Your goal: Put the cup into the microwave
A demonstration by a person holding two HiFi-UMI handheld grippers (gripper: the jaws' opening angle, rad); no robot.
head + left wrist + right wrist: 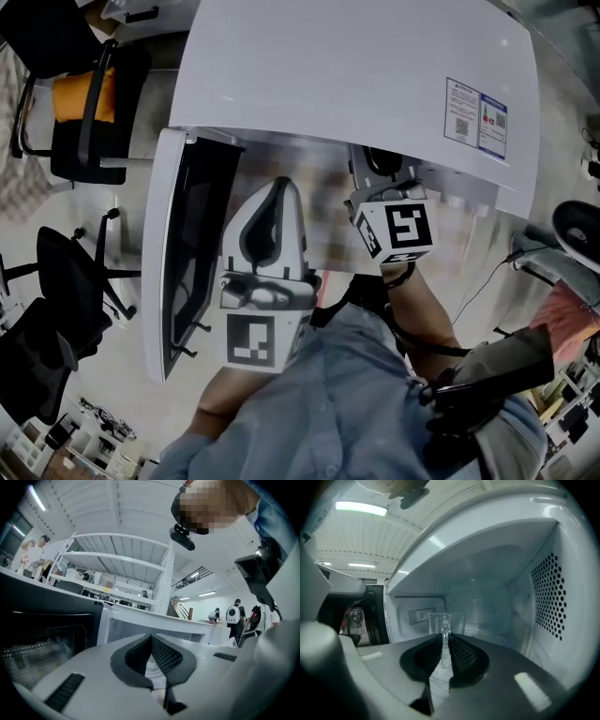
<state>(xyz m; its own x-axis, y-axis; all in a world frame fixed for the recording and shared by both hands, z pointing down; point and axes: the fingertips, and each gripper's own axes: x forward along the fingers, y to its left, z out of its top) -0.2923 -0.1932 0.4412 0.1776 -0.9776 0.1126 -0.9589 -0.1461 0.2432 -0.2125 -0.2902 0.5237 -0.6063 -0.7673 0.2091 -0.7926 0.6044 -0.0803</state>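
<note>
Here's the right gripper [444, 645], reaching deep inside the boxy white microwave [356, 75]. Its two dark fingers are pinched nearly together on the thin near wall of the clear straight-walled cup [446, 620]. The cup stands upright inside the pale cavity, ahead of the back wall. The perforated side wall [548, 597] is off to its right. Whether its base touches the cavity floor, I can't tell; the gripper body hides it.

From the head view, the white-framed door with its dark window [183, 253] swings wide open to the left. The left gripper [151, 640] sits outside the cavity, between that door and the right gripper. Its fingers are closed tip to tip with nothing between them.
</note>
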